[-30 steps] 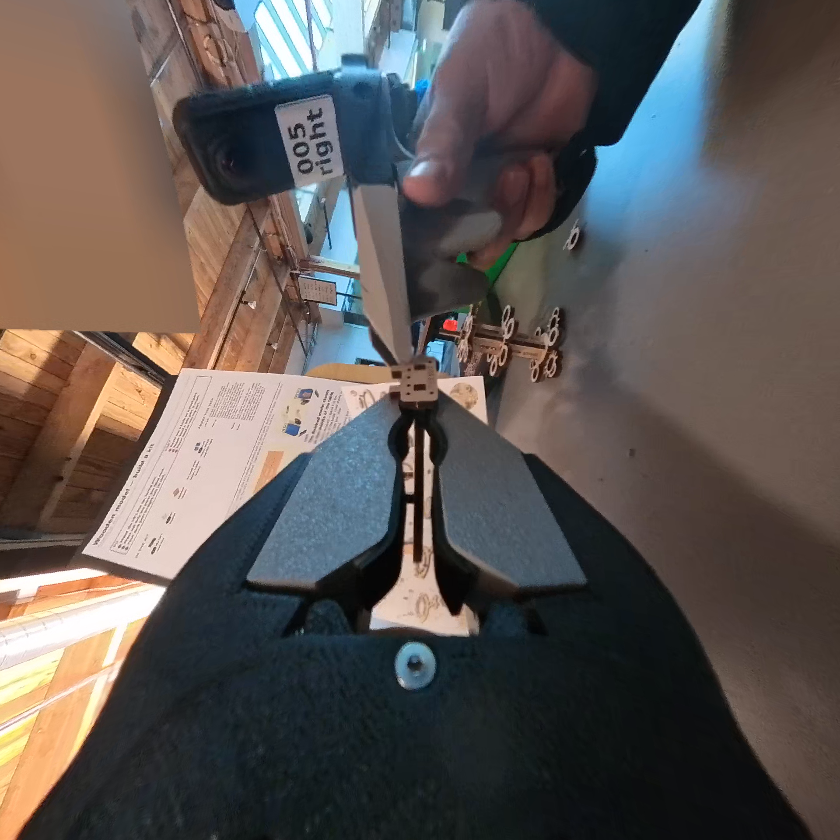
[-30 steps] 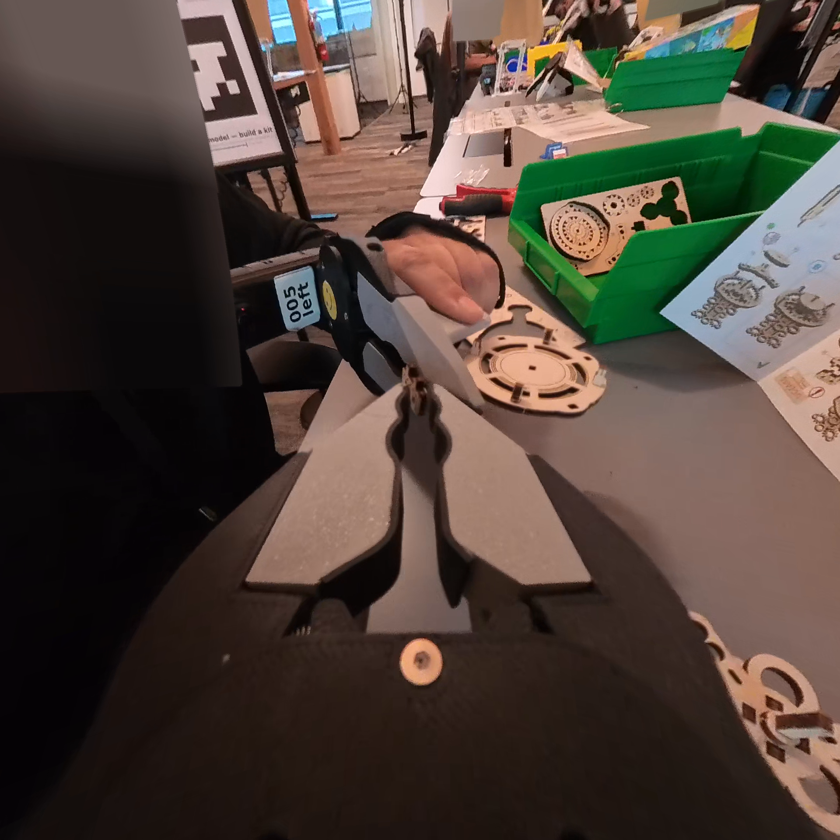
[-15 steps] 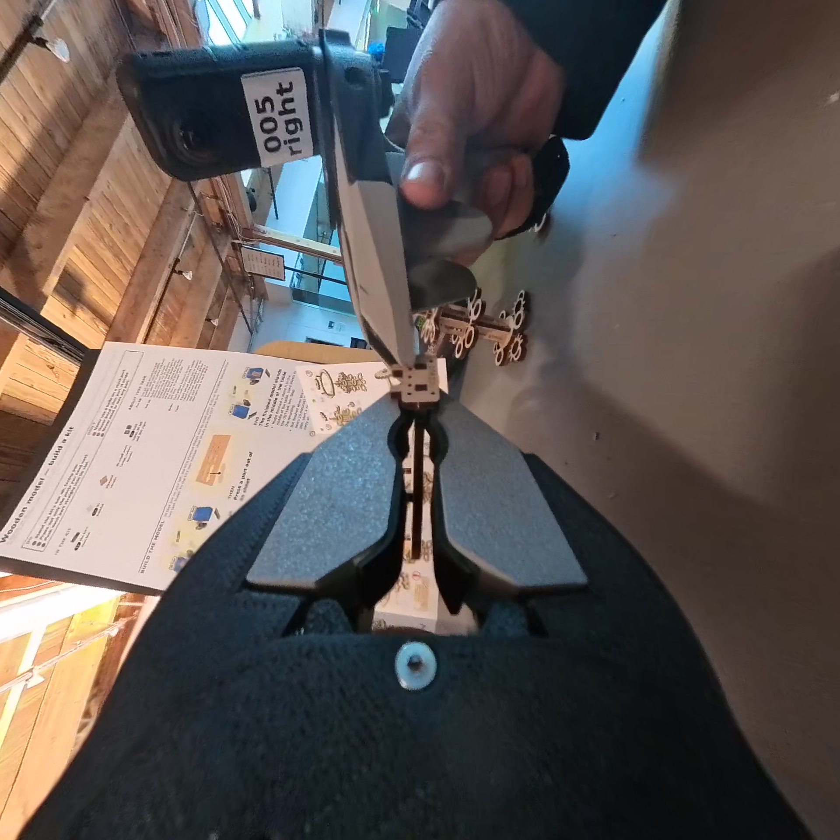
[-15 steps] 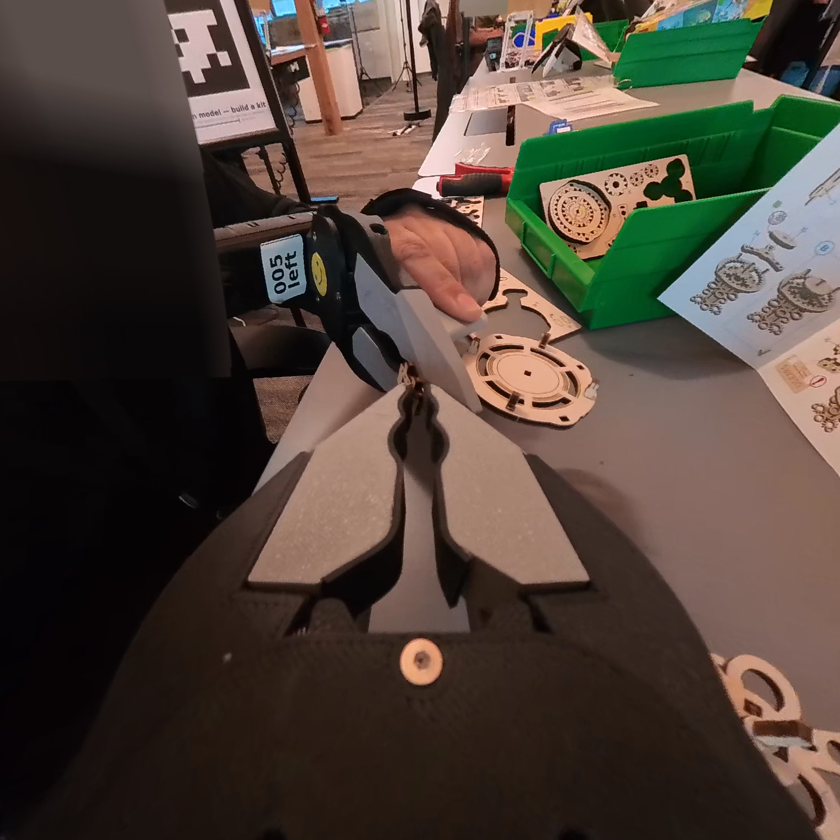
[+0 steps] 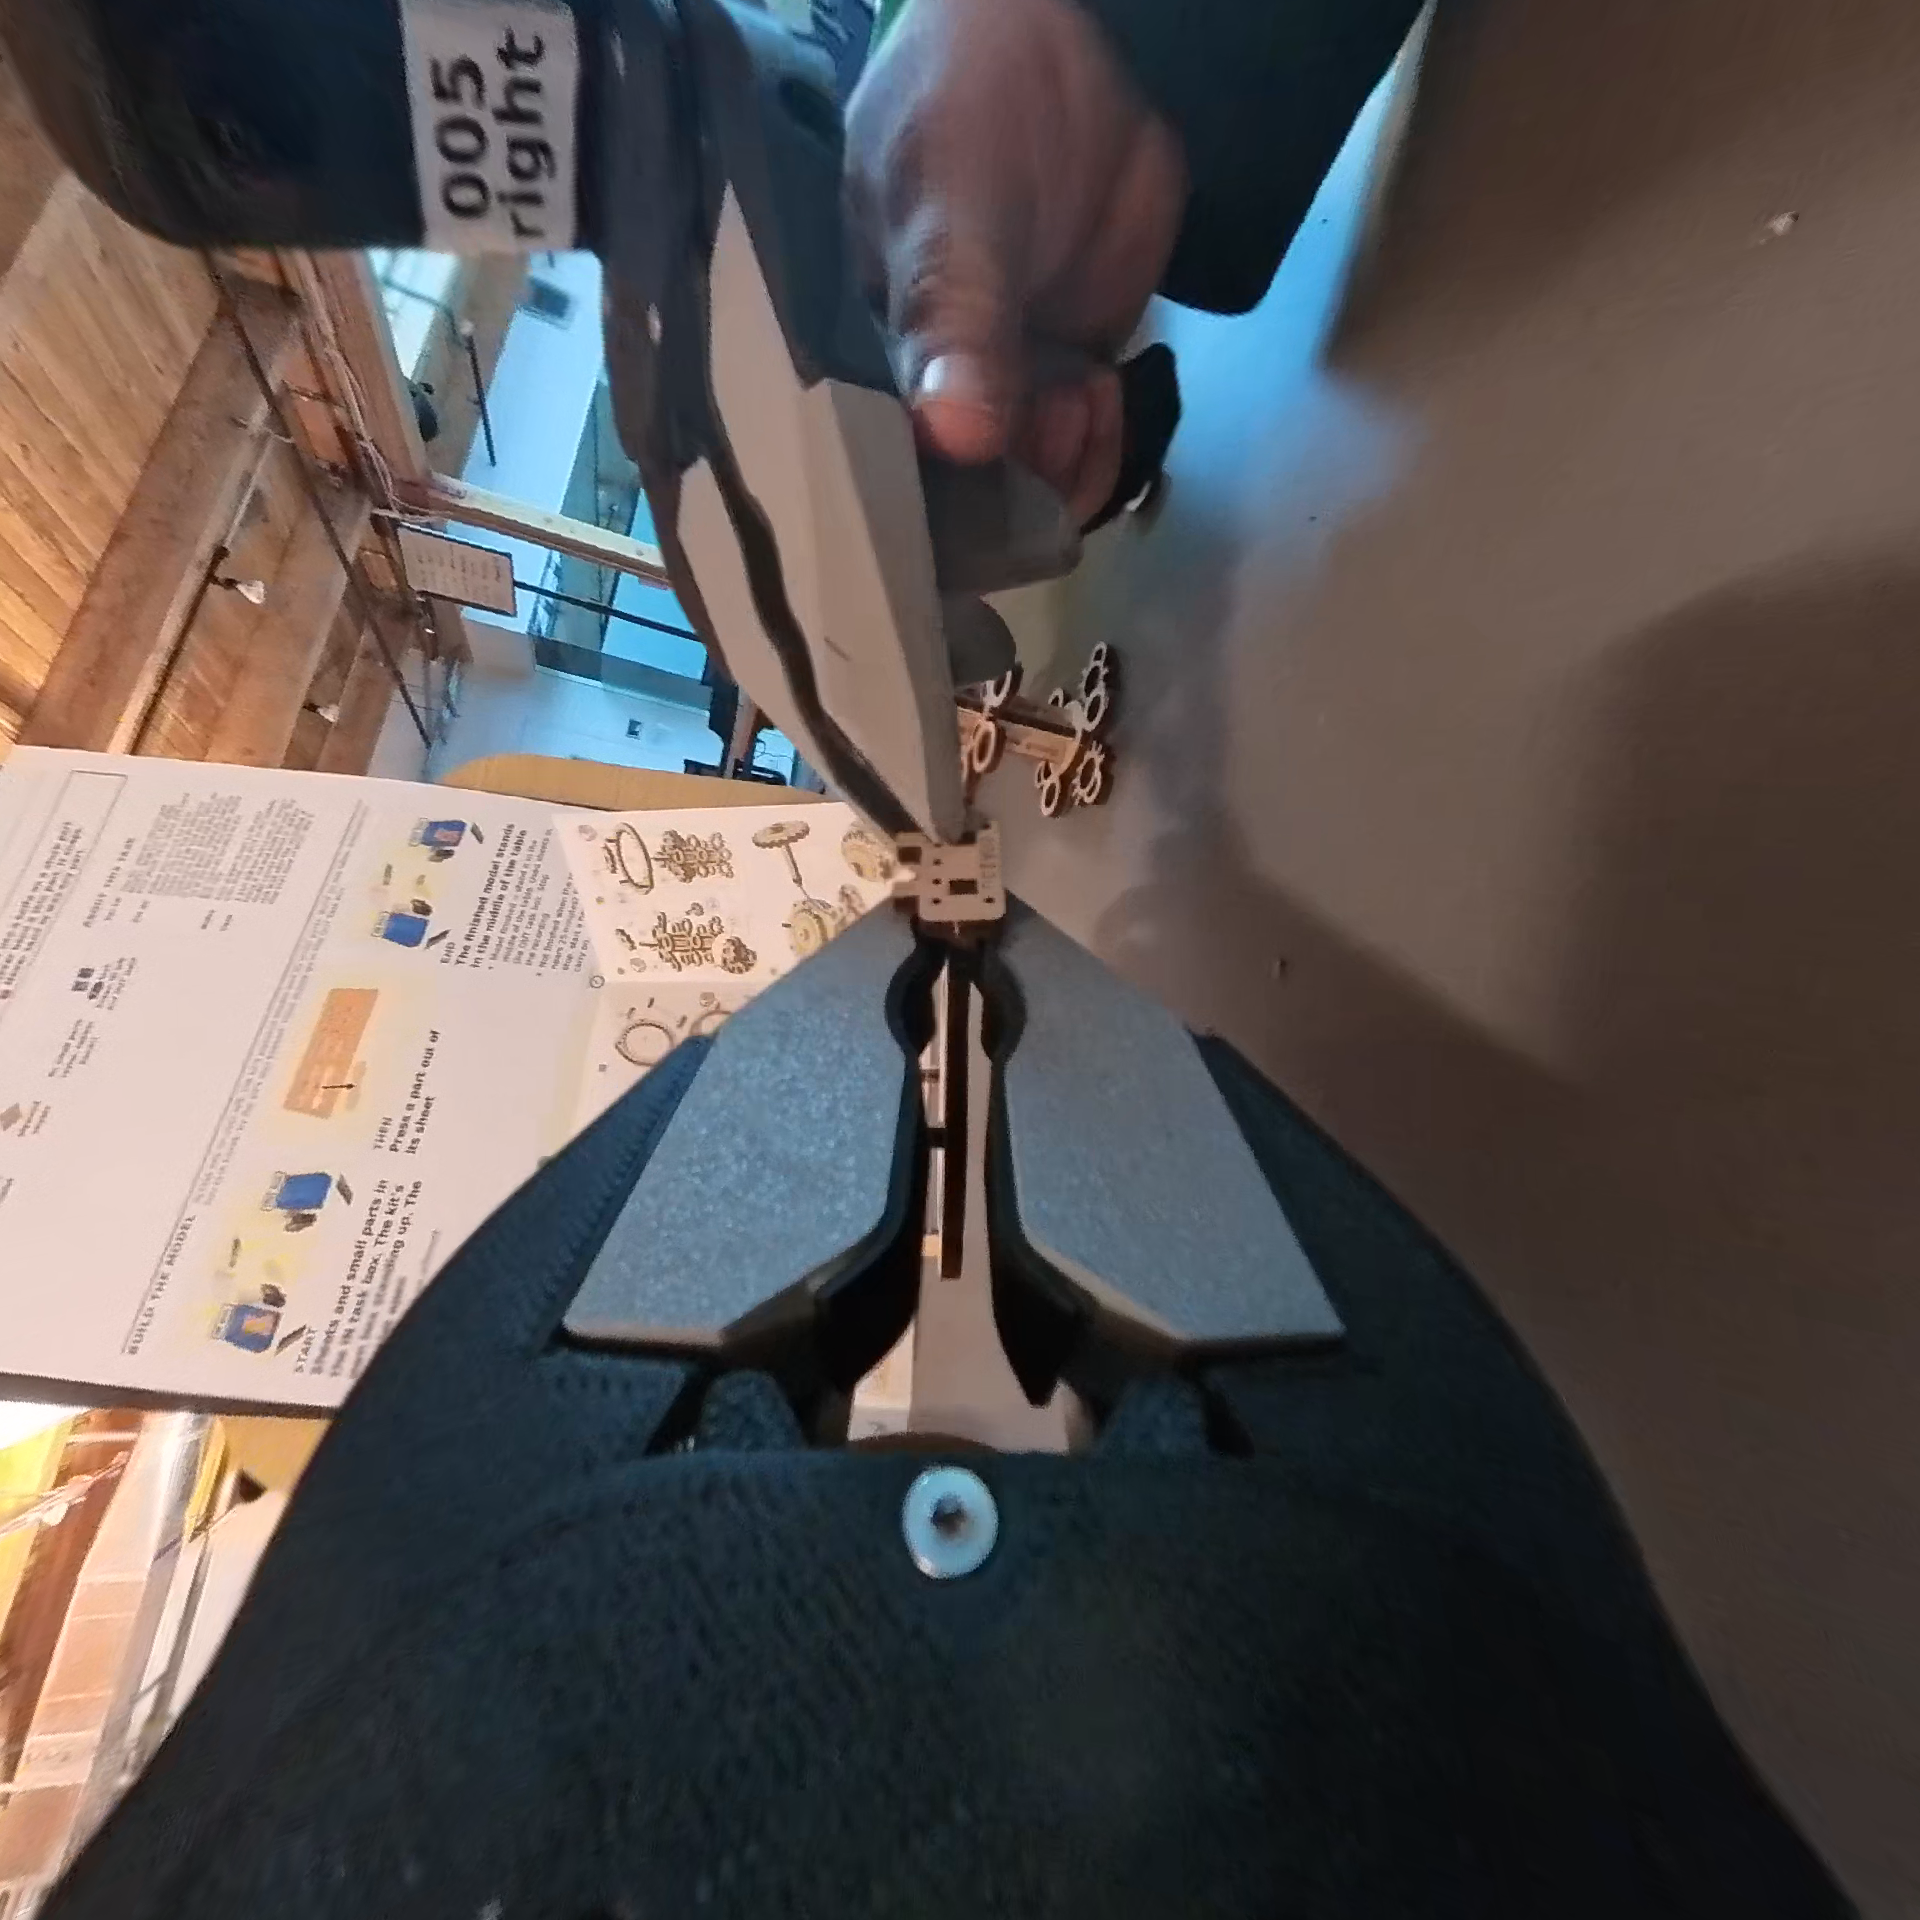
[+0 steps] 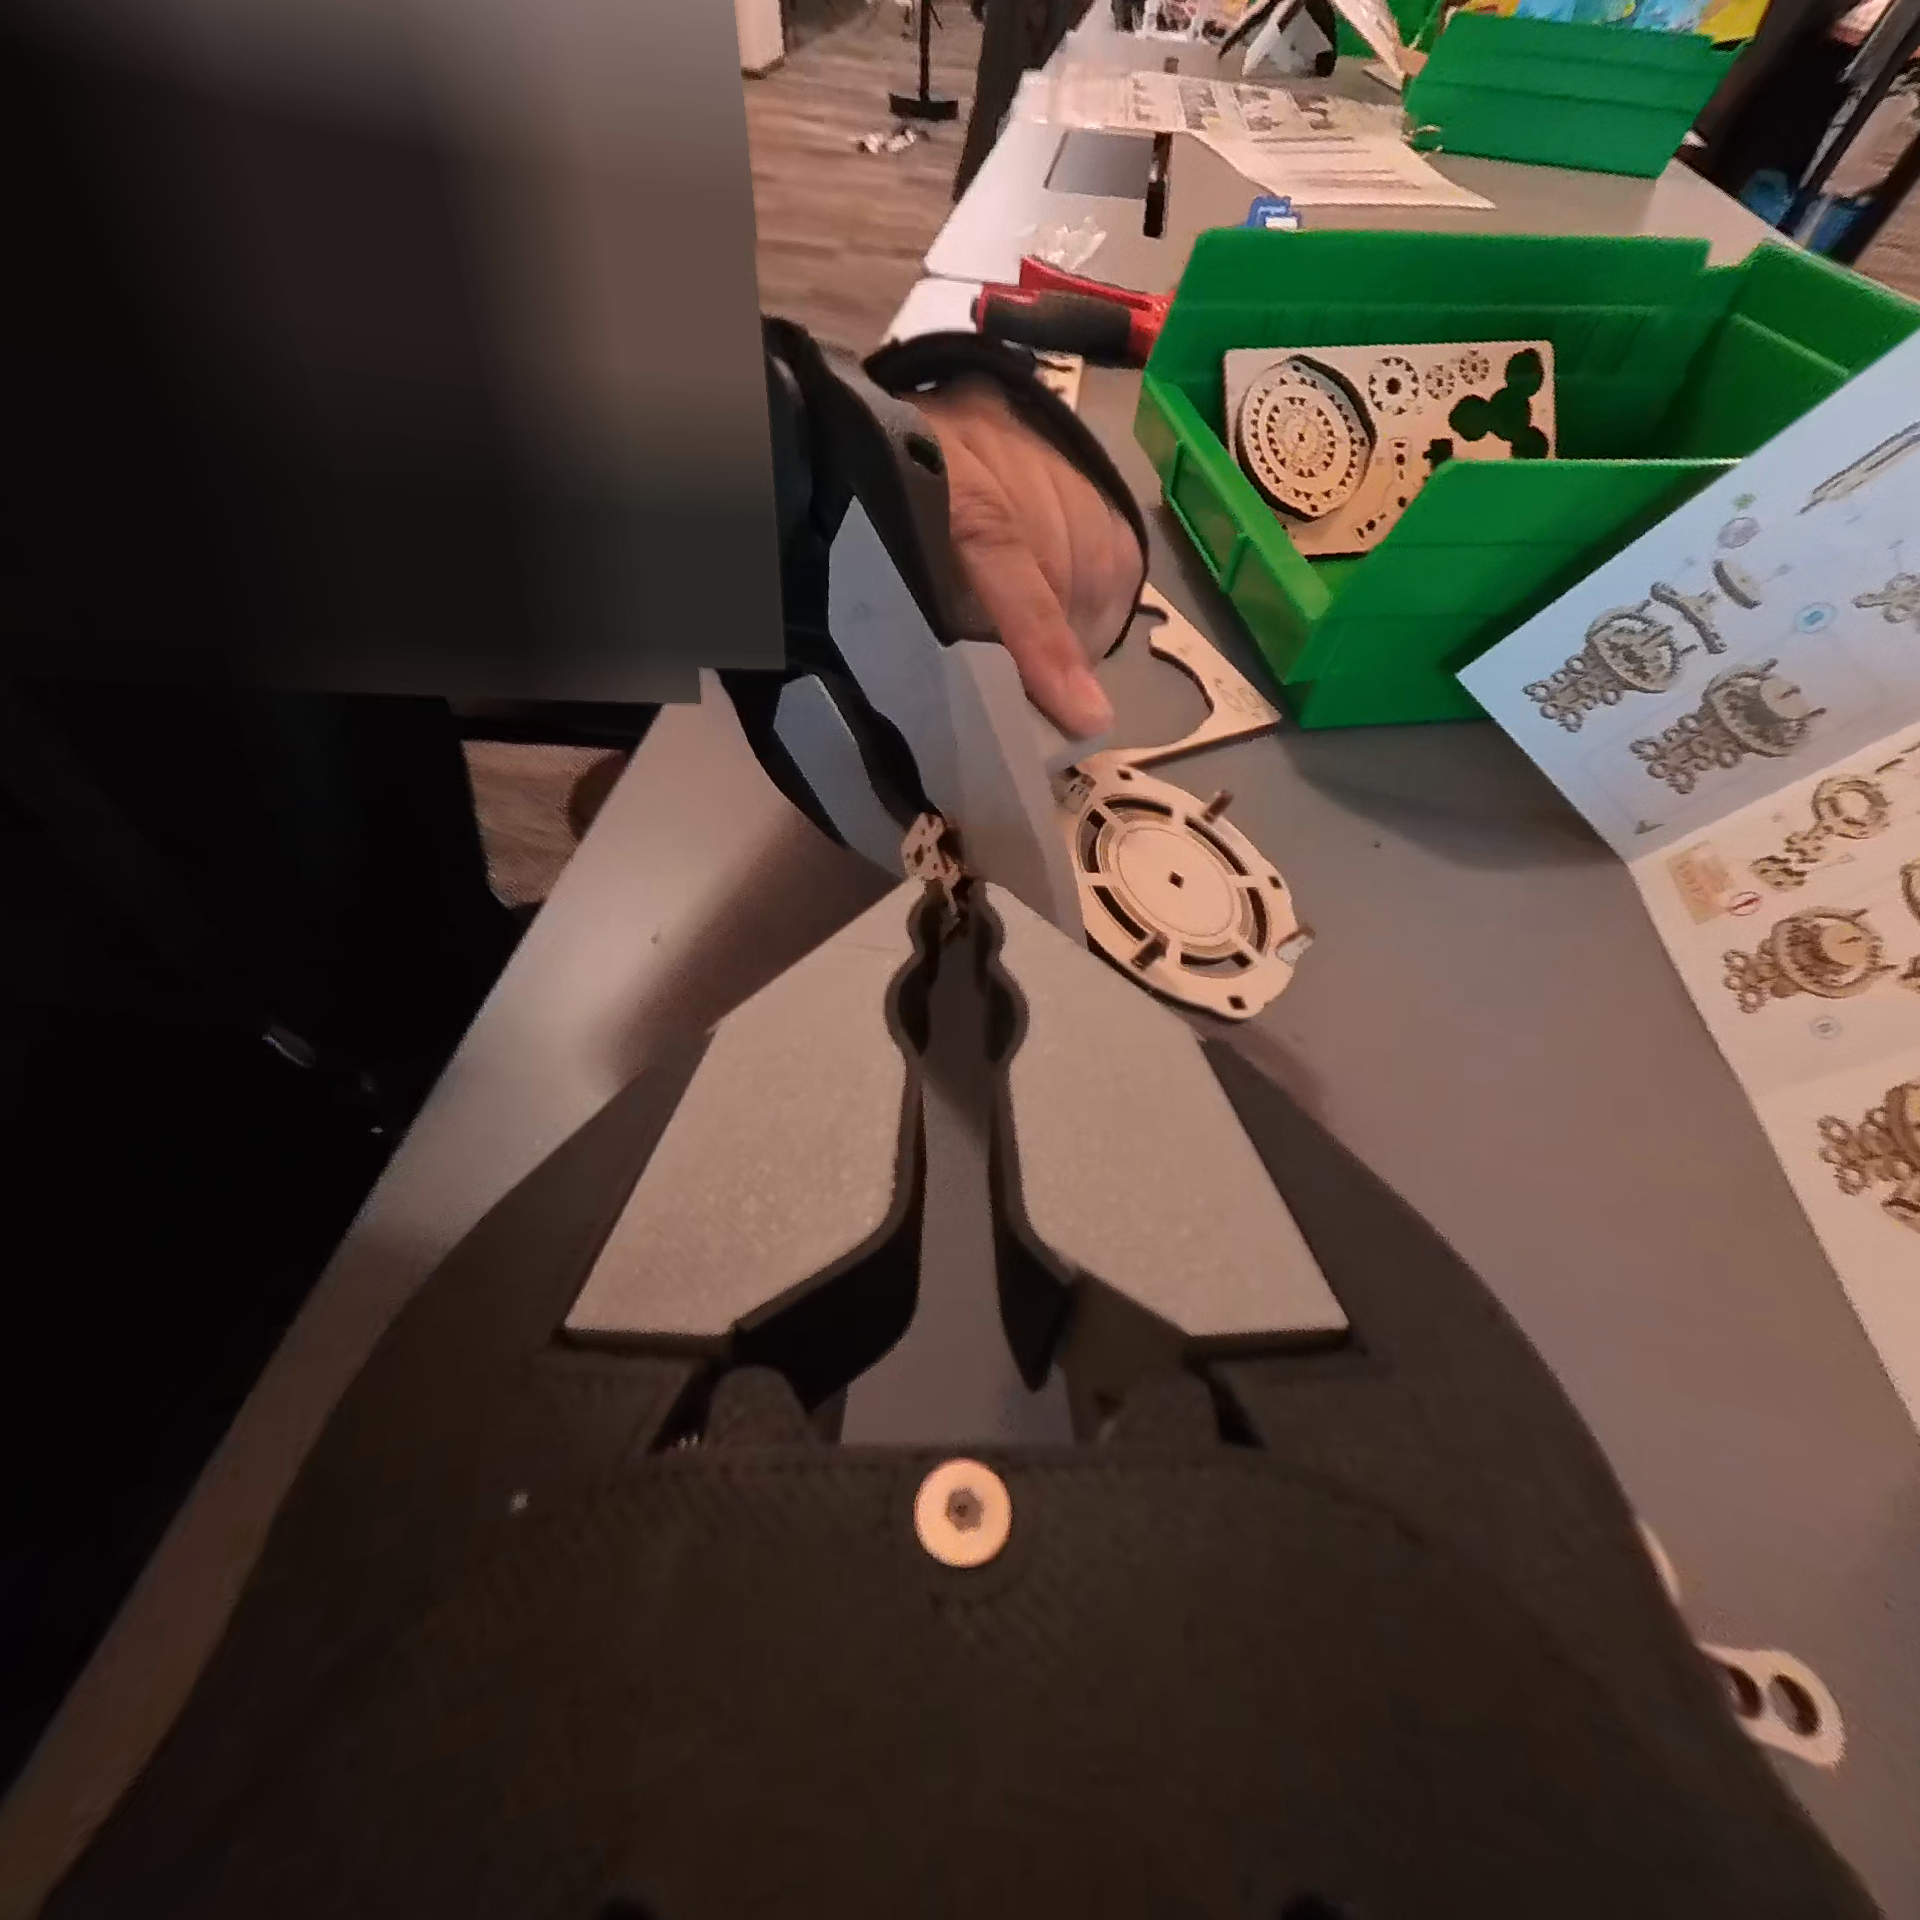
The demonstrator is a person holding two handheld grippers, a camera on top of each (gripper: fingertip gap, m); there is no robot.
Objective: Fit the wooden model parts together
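My left gripper (image 5: 951, 925) is pressed together on a thin flat wooden strip (image 5: 948, 1101) that runs edge-on between its fingers, and a small square wooden block (image 5: 958, 881) with tiny cut-outs sits at the strip's far end, just past my fingertips. My right gripper (image 6: 951, 902) meets that same block (image 6: 928, 854) tip to tip; its fingers are closed to a narrow gap and pinch a small wooden bit at the very tips, touching the block, though I cannot tell exactly which piece it grips. Both tools are held above the grey table (image 6: 1507, 997), near its edge.

On the table just beyond my tips lies a round slotted wooden disc (image 6: 1179, 906), flat, with a cut-out wooden sheet (image 6: 1210, 686) behind it. A green bin (image 6: 1455, 582) further back holds another wooden parts sheet (image 6: 1351, 436) leaning inside. The instruction sheet (image 6: 1787, 790) lies to the right. In the left wrist view a wooden assembly with looped ends (image 5: 1049, 748) rests on the table behind my right hand (image 5: 997, 229)
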